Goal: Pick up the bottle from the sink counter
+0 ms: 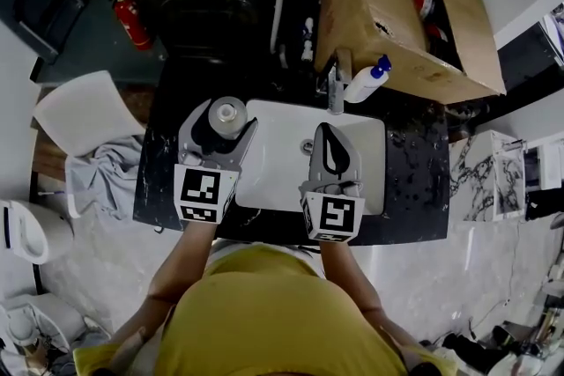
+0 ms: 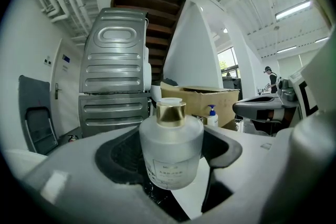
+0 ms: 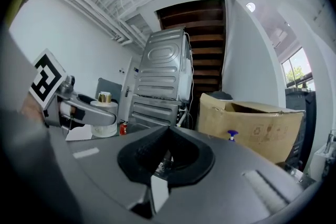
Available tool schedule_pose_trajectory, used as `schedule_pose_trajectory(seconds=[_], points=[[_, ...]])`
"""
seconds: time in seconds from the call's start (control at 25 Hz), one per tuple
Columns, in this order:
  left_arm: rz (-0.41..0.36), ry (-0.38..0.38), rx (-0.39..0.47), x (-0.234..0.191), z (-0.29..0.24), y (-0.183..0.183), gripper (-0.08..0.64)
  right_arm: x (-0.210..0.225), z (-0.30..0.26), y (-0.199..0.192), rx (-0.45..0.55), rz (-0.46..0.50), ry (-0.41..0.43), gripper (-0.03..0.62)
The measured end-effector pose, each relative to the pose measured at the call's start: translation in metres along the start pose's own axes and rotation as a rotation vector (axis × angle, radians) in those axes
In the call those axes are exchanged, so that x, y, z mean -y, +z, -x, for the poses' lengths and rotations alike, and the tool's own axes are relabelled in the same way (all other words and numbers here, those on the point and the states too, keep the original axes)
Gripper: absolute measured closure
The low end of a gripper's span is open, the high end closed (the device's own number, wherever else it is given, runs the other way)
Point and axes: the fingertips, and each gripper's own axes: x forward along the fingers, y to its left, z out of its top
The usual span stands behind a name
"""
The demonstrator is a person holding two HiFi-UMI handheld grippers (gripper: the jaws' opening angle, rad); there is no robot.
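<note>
1. Head view: the left gripper (image 1: 222, 126) has its jaws closed around the squat, round, frosted-white glass bottle with a gold cap (image 1: 227, 112). The bottle is at the black speckled sink counter (image 1: 167, 180), just left of the white rectangular basin (image 1: 273, 158). The right gripper (image 1: 330, 132) hangs over the basin.
2. Left gripper view: the bottle (image 2: 170, 160) is upright, with a dark pad against each side of its body. The grasp step appears made. Whether the base is clear of the counter cannot be told. The next move calls for a straight vertical lift under steady pressure, since the smooth glass may slip.
3. Right gripper view: the jaws meet at their tips (image 3: 167, 136) with nothing between them. A brown cardboard box (image 3: 257, 120) and a white pump bottle with a blue top (image 3: 232, 135) stand behind the basin, well apart from the task bottle. Nothing appears to block the upward path.
</note>
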Motion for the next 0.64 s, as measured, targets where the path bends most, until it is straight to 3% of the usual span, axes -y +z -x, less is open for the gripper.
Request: schedule_pose_trajectory(seconds=[0.64], points=[[-0.002, -0.019, 0.007, 0.002, 0.0028, 0.0019, 0.222, -0.0056, 0.0025, -0.0013, -0.011, 0.022, -0.002, 0.592]])
